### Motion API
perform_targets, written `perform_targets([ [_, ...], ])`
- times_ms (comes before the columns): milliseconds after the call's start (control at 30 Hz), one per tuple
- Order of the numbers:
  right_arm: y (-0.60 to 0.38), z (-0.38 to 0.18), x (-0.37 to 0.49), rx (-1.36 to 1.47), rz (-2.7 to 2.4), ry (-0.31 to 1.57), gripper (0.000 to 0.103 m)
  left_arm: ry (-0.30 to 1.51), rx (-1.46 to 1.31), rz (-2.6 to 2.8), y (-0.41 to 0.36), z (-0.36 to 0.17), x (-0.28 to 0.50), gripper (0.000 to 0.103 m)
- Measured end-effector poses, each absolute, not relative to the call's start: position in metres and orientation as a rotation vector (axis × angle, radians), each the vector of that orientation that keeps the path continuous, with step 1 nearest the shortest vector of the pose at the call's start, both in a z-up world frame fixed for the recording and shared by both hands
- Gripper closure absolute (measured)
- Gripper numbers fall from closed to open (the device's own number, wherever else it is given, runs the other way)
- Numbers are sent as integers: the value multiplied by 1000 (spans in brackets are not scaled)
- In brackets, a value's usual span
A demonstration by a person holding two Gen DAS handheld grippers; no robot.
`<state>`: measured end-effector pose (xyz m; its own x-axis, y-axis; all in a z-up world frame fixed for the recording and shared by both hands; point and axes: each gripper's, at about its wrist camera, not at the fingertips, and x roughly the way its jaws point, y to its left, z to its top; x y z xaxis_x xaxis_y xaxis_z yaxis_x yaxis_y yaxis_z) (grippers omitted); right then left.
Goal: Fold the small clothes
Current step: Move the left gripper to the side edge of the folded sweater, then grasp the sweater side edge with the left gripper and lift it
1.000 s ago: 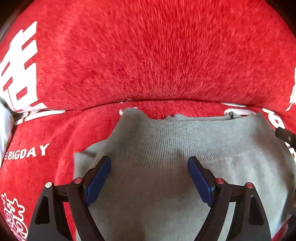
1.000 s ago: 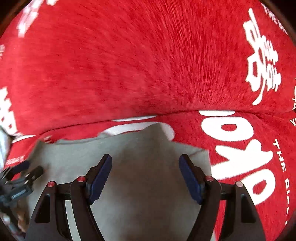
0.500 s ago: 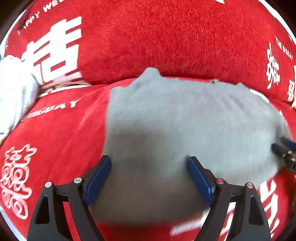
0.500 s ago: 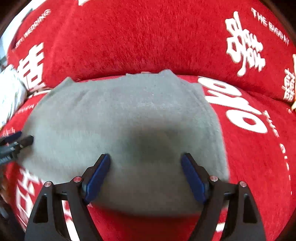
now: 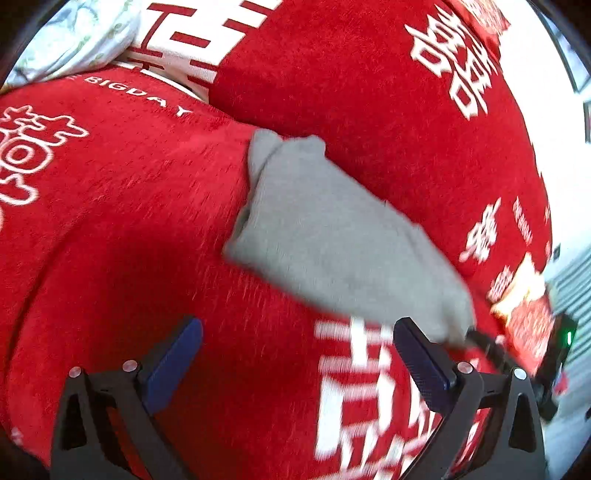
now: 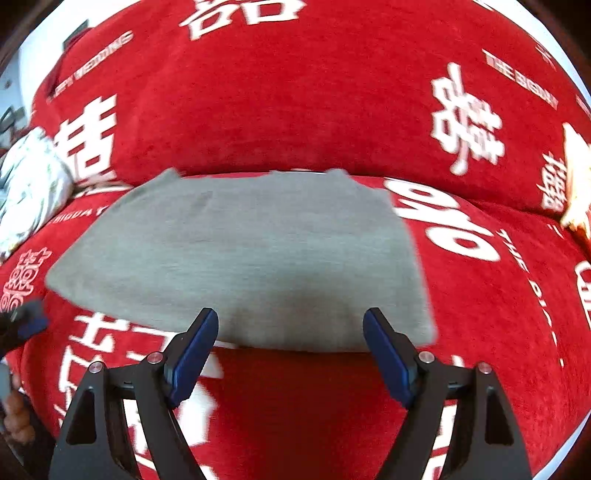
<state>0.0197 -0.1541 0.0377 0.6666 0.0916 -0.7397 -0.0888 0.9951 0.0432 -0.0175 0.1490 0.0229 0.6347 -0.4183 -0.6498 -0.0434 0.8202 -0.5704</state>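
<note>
Garment: a folded grey knit garment (image 6: pixel 236 258) lies flat on the seat of the red sofa (image 6: pixel 295 110), against the backrest.
Left gripper (image 5: pixel 295 363): jaws opening wide, nothing between them – only red fabric.
Right gripper (image 6: pixel 290 354): jaws wide, at the garment's near edge – not pressing it.
Side: floral cloth (image 6: pixel 27 192) on the left.

Garment (image 6: pixel 236 258): plain grey knit, no print. Cover (image 6: pixel 295 110): deep red, plush, printed with white double-happiness characters and white Latin capitals, "THE BIGDAY" legible. Left gripper (image 5: pixel 295 365) and right gripper (image 6: pixel 290 354): black frames, dark blue pads (image 6: pixel 192 354), small red-centred screws. Cloth (image 5: pixel 74 33), upper left of left view: white with faint green leaf pattern.
</note>
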Motion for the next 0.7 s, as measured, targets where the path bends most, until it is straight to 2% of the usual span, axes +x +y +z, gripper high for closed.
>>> perform_targets([
  [167,-122,37,26,-47,135,847,20,794,-714,-236,159,16,23,0],
  [200,-117,38,29,-64,136,848,20,789,-718,-253,157,15,30,5],
  [233,-112,40,33,-81,135,848,20,787,-711,-262,155,14,36,26],
  [267,-107,44,40,-96,134,847,20,803,-707,-280,153,11,40,40],
  [300,-102,48,48,-107,135,846,20,821,-744,-302,156,4,44,59],
  [333,-97,53,55,-113,137,844,20,817,-780,-311,161,0,46,63],
  [467,-62,69,101,-123,181,865,20,777,-923,-354,178,-8,44,66],
  [667,19,56,176,-90,302,1005,19,815,-853,-320,166,-3,48,67],
  [700,32,52,185,-92,309,1014,19,819,-855,-317,167,-4,49,72],
])
